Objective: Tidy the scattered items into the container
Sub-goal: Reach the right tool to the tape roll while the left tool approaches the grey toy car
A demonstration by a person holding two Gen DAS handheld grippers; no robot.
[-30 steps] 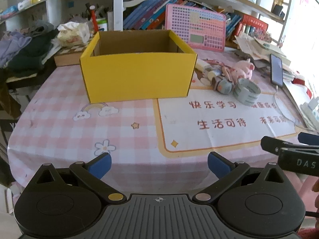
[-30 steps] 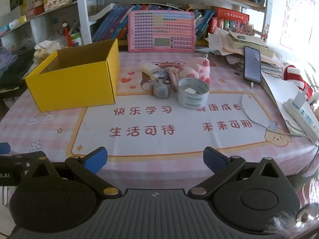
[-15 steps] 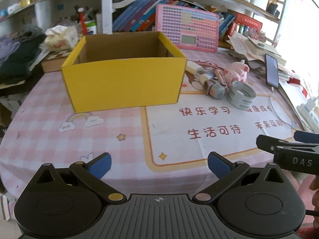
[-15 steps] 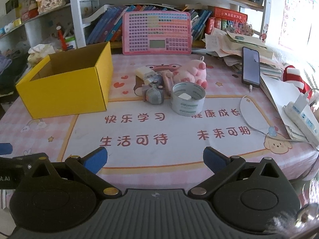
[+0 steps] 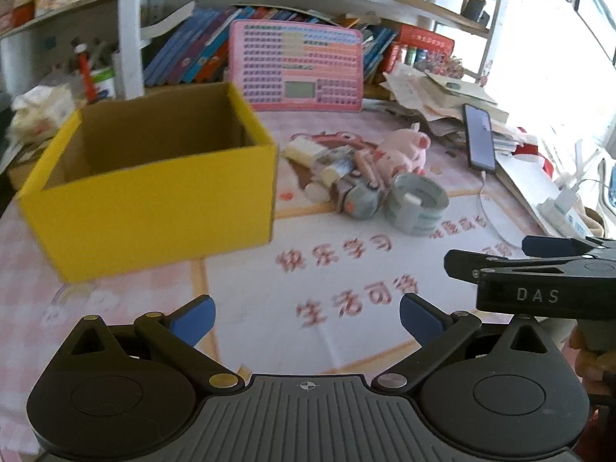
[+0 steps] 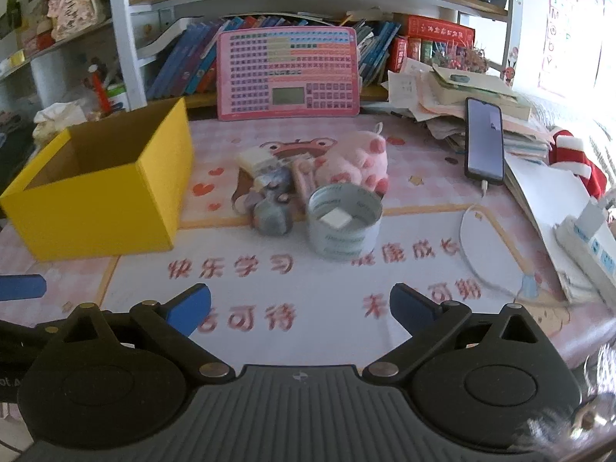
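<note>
Step in hand: approach — nothing is picked up yet, and the yellow box (image 6: 96, 196) looks empty as far as its inside shows.
Left gripper (image 5: 306, 319): jaws spread wide, nothing between them, hovering over the tabletop (image 5: 115, 300) short of the box.
Right gripper (image 6: 300, 308): jaws likewise released and empty, pointed at the clutter ahead.
Box: ahead and to the left of the left jaws; well to the left of the right jaws, open side up.
Scattered items: a tight cluster beyond the right jaws — the tape roll (image 6: 344, 221) nearest, a small grey toy (image 6: 271, 217) just beside it on the left, the pink pig plush (image 6: 356, 161) behind, touching or nearly touching the roll.
Smaller pieces: a pale block (image 6: 252, 159) and some slim things lie further back in the cluster; blur makes them hard to name, possibly erasers or pens.
Not for tidying, by my reading: the phone (image 6: 484, 140) on its cable, ahead and right of the right jaws.
Next move: likely the right jaws go forward and down onto the tape roll, straddling its wall, then close, lift and carry left over the box rim.
Risk: the roll's neighbours crowd it — a broad approach could nudge the toy.
</note>
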